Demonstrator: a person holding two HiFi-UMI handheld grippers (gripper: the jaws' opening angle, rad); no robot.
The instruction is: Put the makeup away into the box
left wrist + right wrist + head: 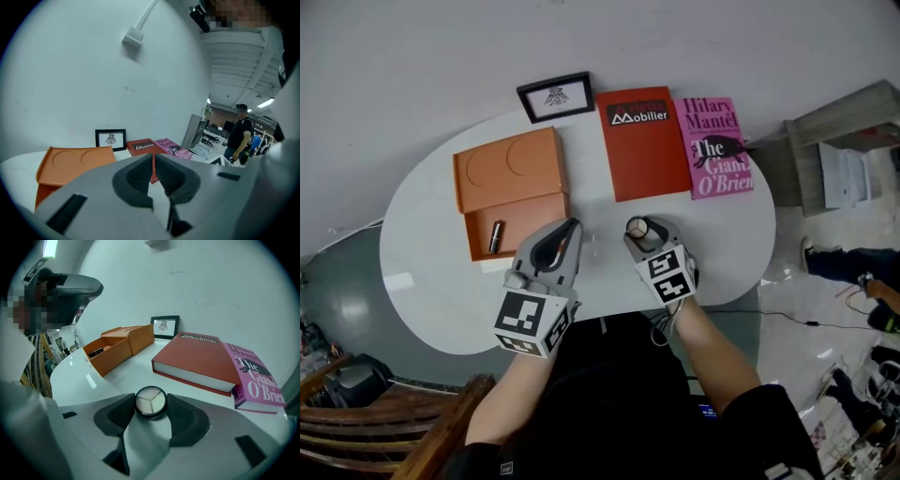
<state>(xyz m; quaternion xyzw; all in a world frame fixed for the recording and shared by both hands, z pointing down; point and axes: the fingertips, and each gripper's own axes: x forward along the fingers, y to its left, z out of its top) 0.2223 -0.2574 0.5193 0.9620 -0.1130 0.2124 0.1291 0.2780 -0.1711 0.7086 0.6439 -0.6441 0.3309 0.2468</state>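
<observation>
One lipstick (496,236) already lies inside the open orange box (536,217). A round compact (150,402) is still on the table, well to the right of the box, and the right gripper (641,232) has its jaws wide around it, pads against its rim. The left gripper (570,230), just right of the box, is closed and empty. The compact still has to be carried over and dropped in.

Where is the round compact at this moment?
In the right gripper view the round compact sits snug between the right gripper's jaws, over the white table, just in front of the red book.
</observation>
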